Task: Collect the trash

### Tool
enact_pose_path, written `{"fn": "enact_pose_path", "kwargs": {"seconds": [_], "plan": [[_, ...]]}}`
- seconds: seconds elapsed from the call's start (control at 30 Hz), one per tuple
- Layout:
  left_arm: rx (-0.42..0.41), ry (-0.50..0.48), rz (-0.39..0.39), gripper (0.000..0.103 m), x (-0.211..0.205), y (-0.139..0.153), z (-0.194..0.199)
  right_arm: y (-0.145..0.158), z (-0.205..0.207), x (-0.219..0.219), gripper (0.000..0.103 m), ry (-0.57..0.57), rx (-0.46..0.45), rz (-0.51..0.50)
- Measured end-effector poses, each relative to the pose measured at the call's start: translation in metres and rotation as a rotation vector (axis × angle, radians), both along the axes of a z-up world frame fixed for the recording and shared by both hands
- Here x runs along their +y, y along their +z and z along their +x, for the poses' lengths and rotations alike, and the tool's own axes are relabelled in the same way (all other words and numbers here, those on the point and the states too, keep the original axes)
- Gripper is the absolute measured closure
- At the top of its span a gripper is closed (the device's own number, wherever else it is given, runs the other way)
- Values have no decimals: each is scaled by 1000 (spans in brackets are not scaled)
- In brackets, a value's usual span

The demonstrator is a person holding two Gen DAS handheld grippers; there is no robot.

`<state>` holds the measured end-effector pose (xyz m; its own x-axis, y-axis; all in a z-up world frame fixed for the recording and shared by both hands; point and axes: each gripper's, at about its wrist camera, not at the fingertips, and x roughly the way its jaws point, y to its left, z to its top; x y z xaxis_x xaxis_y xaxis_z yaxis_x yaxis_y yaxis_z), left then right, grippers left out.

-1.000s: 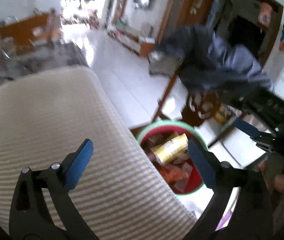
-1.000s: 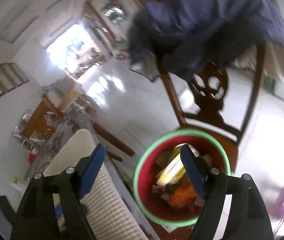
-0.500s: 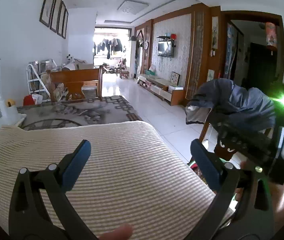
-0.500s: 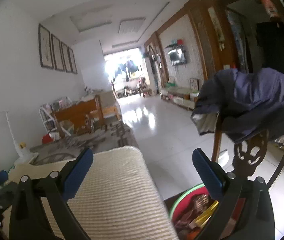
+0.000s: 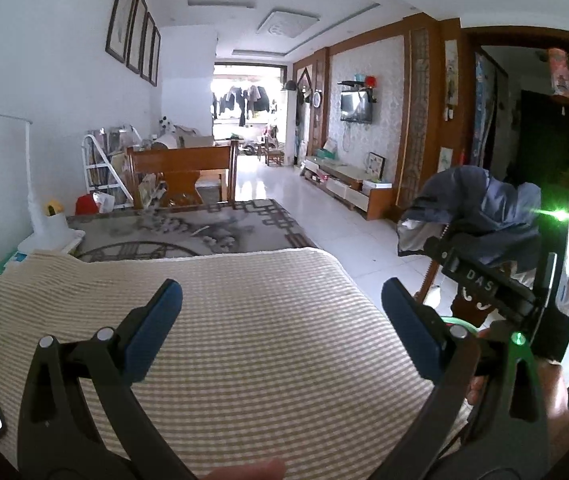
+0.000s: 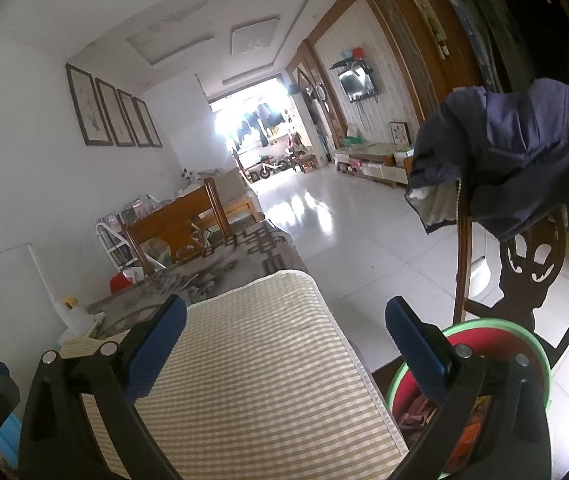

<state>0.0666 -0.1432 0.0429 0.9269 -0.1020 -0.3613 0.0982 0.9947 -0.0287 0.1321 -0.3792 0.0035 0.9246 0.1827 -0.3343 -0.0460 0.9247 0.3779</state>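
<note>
Both hand-held tools hover above a cream-and-tan striped woven cloth (image 5: 244, 340) that covers the near tabletop, pointing down the long room. The left gripper (image 5: 282, 320) has its blue-padded jaws spread wide with nothing between them, and the right gripper (image 6: 284, 336) is likewise fully spread and empty. The collected trash sits in a red plastic bin with a green rim (image 6: 484, 326) at the near right, just beside the cloth's right edge and in front of a carved dark wooden chair (image 6: 532, 268) draped with a navy jacket (image 6: 524, 152). Crumpled wrappers in orange and pink (image 6: 416, 416) show inside it, partly hidden behind the right tool's finger. Such wrappers look light, thin and crinkly, likely slippery foil or film that collapses when pinched, so a fold or bunched edge would hold better than a flat face. No loose litter can be seen on the striped cloth from either view, so by this look the table seems cleared.
</note>
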Motion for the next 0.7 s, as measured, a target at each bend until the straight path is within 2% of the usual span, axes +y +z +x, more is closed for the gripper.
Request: {"fn": "enact_pose_path", "kwargs": {"seconds": [0.7], "plan": [[57, 6, -26, 5, 7, -9, 5, -6, 4, 12, 6, 36, 42, -34]]}}
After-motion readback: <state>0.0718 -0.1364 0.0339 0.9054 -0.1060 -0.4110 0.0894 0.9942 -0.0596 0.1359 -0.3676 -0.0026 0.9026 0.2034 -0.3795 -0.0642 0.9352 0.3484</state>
